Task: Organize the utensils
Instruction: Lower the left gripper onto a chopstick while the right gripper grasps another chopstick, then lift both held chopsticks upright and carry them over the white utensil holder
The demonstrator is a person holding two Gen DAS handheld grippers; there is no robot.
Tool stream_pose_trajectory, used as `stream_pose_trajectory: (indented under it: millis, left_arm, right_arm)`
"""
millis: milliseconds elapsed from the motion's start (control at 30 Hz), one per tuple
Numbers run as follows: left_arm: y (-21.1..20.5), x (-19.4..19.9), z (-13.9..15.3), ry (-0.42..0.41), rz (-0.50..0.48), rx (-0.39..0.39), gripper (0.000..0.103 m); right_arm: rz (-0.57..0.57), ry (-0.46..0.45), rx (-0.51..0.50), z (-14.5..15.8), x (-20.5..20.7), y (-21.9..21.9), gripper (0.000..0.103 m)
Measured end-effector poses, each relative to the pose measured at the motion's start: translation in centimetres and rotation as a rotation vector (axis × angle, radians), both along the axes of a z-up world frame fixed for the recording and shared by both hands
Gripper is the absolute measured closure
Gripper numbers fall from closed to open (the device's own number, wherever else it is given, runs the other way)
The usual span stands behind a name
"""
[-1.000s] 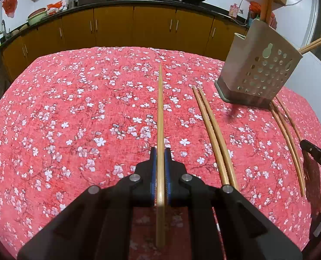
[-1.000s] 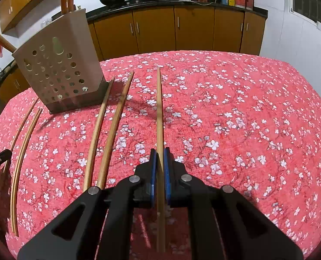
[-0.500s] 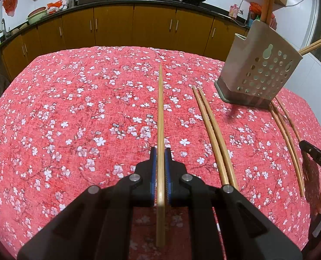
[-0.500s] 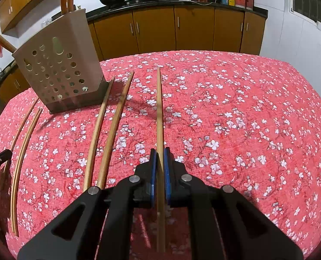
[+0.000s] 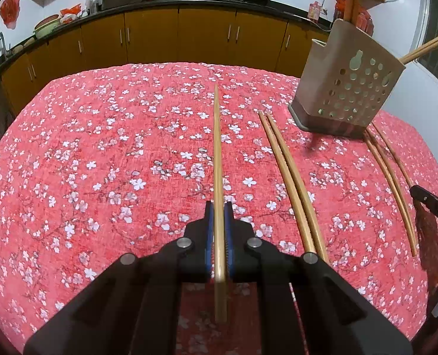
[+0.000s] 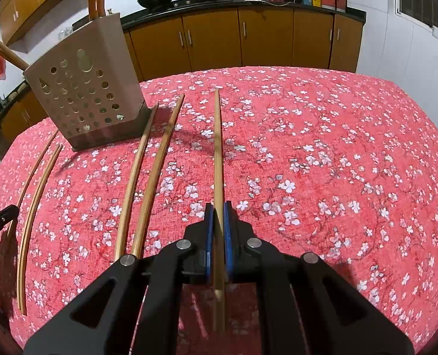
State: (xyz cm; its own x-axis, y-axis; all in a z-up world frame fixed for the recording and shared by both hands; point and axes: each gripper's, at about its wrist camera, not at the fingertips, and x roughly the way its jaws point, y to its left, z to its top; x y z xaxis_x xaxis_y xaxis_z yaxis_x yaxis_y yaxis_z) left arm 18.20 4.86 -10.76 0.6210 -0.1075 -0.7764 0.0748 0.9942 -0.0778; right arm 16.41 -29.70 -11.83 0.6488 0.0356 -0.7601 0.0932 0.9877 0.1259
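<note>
While both tools point down over the red floral cloth (image 5: 100, 162) on the worktop, each is clamped tight on 1 chopstick. Left tool (image 5: 218, 207) grips a chopstick (image 5: 217, 148) between its blue pads, stick running forward along the fingers, tip off the cloth as far as I can tell. Right tool (image 6: 218, 207) pinches its own chopstick (image 6: 217, 148) the same way. Perforated beige utensil holder (image 6: 86, 94) stands on the cloth between the 2 tools, near the far edge, with several chopsticks already poking out the top. 2 loose chopsticks (image 6: 143, 183) lie side by side on the cloth just left of the right tool, far ends close to the holder base. 2 or 3 more chopsticks (image 6: 32, 201) lie on the holder's other side, exact count unclear. Wooden cabinets (image 5: 160, 38) sit behind, with woks on top.
</note>
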Motion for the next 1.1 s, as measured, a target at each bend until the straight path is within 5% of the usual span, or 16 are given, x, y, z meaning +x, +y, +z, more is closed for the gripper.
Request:
stream_pose_trajectory:
  millis: [233,600,1100]
  left_arm:
    - [0.6,-0.5,1.9,-0.013,-0.004,-0.007,0.095]
    - [2.3,-2.2,10.3,-0.220,0.012,-0.080,0.095]
    - [2.7,-3.0,16.0,-0.356,0.010,-0.137,0.095]
  right_arm:
    - [-0.014,-0.121,0.001,4.1,-2.4,-1.0,0.095]
    - [-0.068,-0.320,0.014,10.7,-4.6,-3.0,0.095]
    - [-0.035,-0.398,0.018,13.7,-4.8,-1.8,0.096]
